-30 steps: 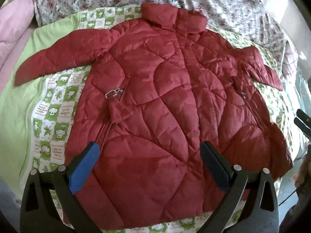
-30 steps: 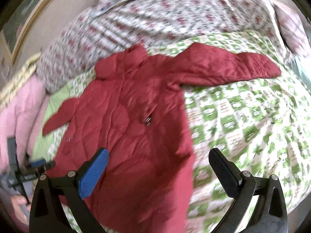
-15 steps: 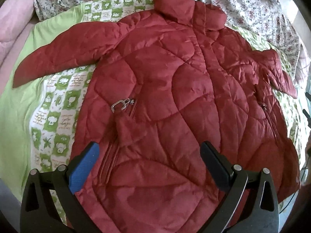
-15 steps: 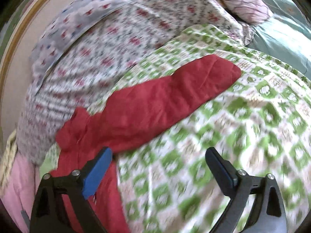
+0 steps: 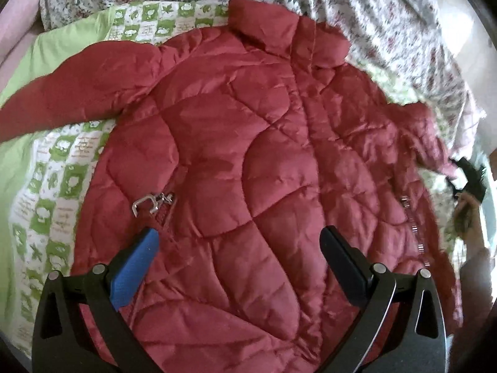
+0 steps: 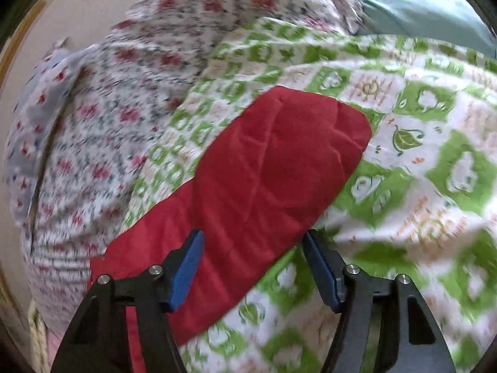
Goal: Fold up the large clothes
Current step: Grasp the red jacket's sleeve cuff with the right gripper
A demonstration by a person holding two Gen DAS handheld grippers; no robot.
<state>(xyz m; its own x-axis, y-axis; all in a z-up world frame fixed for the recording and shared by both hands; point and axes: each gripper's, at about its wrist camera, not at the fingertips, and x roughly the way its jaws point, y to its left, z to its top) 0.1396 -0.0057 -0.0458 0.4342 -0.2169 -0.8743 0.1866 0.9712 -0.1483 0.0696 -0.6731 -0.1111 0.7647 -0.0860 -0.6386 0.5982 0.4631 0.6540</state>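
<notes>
A red quilted jacket (image 5: 236, 161) lies spread front-up on a green-and-white patterned bedspread (image 5: 52, 186), collar at the far side, a metal zip pull (image 5: 149, 203) on its left pocket. My left gripper (image 5: 239, 245) is open and empty, hovering over the jacket's lower body. In the right wrist view the jacket's right sleeve (image 6: 270, 180) lies flat on the bedspread (image 6: 435, 161). My right gripper (image 6: 253, 248) is open, its jaws partly closed in on either side of the sleeve, not clamped. The right gripper also shows at the right edge of the left wrist view (image 5: 469, 177).
A floral duvet (image 6: 102, 118) is heaped along the far side of the bed. A teal pillow (image 6: 428, 3) lies at the back right. A pale pink blanket (image 5: 15, 40) lies at the far left.
My right gripper has moved down close to the sleeve and its jaws have narrowed around it. My left gripper has moved forward over the jacket's body.
</notes>
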